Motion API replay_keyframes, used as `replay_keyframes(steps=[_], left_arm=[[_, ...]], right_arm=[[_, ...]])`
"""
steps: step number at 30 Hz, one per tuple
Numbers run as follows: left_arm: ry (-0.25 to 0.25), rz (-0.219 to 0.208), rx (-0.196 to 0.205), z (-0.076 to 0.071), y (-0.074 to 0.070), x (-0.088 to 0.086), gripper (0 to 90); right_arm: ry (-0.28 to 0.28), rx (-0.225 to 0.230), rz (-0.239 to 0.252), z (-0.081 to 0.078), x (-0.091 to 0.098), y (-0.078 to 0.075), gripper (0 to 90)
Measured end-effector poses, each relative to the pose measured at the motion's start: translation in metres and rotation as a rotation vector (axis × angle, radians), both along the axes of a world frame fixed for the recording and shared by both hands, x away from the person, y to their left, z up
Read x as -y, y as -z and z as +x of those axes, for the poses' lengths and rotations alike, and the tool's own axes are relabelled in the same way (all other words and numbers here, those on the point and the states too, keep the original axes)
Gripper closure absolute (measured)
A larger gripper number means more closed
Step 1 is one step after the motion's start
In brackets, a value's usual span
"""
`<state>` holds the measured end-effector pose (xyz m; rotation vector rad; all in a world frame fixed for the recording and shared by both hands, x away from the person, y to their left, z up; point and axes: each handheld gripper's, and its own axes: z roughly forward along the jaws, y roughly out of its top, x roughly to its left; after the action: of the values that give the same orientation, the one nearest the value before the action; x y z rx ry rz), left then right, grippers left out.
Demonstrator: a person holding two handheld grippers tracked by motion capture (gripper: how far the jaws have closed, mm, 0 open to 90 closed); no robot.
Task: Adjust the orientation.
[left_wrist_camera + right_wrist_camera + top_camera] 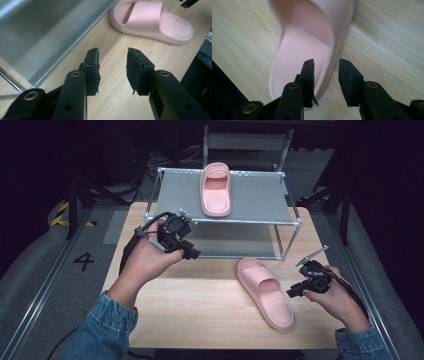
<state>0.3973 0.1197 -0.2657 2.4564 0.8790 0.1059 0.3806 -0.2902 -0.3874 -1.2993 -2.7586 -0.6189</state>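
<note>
Step in hand, as judged: the second pink slipper (pixel 264 292) is about to be gripped. It lies flat on the desk (pixel 200 315), just in front of the metal rack (pixel 287 215), toe toward the rack; its mate (pixel 216 189) rests on the rack's top shelf.

Right gripper (pixel 295 292): jaws spread astride the slipper's side wall near the heel, one inside the footbed, one outside over the desk. The pads do not appear to press the wall.

Left gripper (pixel 190 251): jaws partly spread, nothing between them, held over the desk beside the rack's lower shelf.

Next move, as judged: close the right jaws on the rim, lift clear of the rack's frame, and set the slipper beside its mate.

Hard to make out: the slipper's toe is cut off in the right gripper view; whether the inner pad touches the wall cannot be told; the rack's lower shelf is shadowed
</note>
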Motion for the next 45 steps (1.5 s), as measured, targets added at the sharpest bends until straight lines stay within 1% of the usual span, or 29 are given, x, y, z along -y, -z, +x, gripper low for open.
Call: replay_keyframes(steps=[5,6,8,11,12,13,16,17,18,19,20,21,23,25,27,31,34,35,36,38,39,41,45], left_arm=[[0.003,0.015,-0.010,-0.010,0.013,-0.008,57.8],[-0.004,0.017,-0.015,-0.012,0.016,-0.010,57.2],[-0.006,0.020,-0.026,-0.016,0.025,-0.015,56.2],[-0.016,0.016,-0.033,-0.020,0.037,-0.020,53.9],[-0.021,0.014,-0.032,-0.021,0.041,-0.022,53.1],[-0.030,0.008,-0.038,-0.022,0.049,-0.024,52.6],[-0.038,-0.013,-0.057,-0.024,0.065,-0.028,52.0],[-0.038,-0.013,-0.057,-0.024,0.065,-0.028,51.5],[-0.041,-0.008,-0.064,-0.024,0.075,-0.030,50.6],[-0.041,-0.008,-0.064,-0.024,0.075,-0.030,50.4],[-0.050,0.001,-0.063,-0.024,0.083,-0.031,50.2],[-0.050,0.001,-0.063,-0.024,0.083,-0.031,49.5],[-0.053,0.003,-0.063,-0.025,0.090,-0.032,49.1],[-0.071,0.009,-0.072,-0.026,0.098,-0.034,48.6],[-0.080,0.010,-0.068,-0.026,0.105,-0.035,47.6],[-0.096,-0.006,-0.067,-0.029,0.118,-0.037,45.3],[-0.107,-0.010,-0.048,-0.030,0.125,-0.040,42.0],[-0.127,-0.008,-0.043,-0.030,0.129,-0.042,40.7],[-0.132,0.010,-0.036,-0.029,0.132,-0.044,39.3],[-0.158,0.039,-0.026,-0.028,0.138,-0.048,35.4],[-0.167,0.039,-0.022,-0.028,0.141,-0.050,33.6],[-0.186,0.042,-0.034,-0.028,0.145,-0.054,31.5],[-0.194,0.050,-0.059,-0.027,0.153,-0.059,25.8]], right_arm=[[-0.027,0.005,-0.002,-0.001,-0.012,-0.001,66.8],[-0.029,0.002,0.000,-0.001,-0.016,-0.001,66.7],[-0.047,0.005,-0.010,-0.001,-0.021,0.000,65.8],[-0.064,0.015,-0.010,-0.001,-0.027,0.000,64.9],[-0.064,0.012,-0.005,-0.002,-0.029,0.000,64.6],[-0.070,0.016,-0.005,-0.002,-0.032,0.000,64.3],[-0.087,0.007,0.009,-0.001,-0.039,0.001,64.1],[-0.095,0.009,0.014,-0.001,-0.042,0.001,63.7],[-0.100,0.007,0.015,-0.002,-0.045,0.001,63.4],[-0.107,0.007,0.015,-0.001,-0.048,0.002,63.2],[-0.114,0.008,0.016,-0.001,-0.050,0.002,63.2],[-0.114,0.008,0.016,-0.001,-0.050,0.002,63.2],[-0.128,0.011,0.020,-0.001,-0.055,0.003,63.5],[-0.136,0.018,0.016,0.000,-0.060,0.004,63.6],[-0.149,0.029,0.017,0.001,-0.065,0.005,64.1],[-0.162,0.042,0.027,0.002,-0.073,0.008,65.1],[-0.171,0.044,0.029,0.004,-0.078,0.011,65.6],[-0.171,0.047,0.027,0.004,-0.080,0.013,66.1],[-0.176,0.054,0.022,0.005,-0.083,0.014,66.8],[-0.177,0.058,0.021,0.006,-0.087,0.017,69.2],[-0.178,0.059,0.014,0.006,-0.089,0.018,70.4],[-0.174,0.063,0.010,0.007,-0.092,0.019,71.2],[-0.162,0.083,-0.020,0.008,-0.096,0.023,74.5]])
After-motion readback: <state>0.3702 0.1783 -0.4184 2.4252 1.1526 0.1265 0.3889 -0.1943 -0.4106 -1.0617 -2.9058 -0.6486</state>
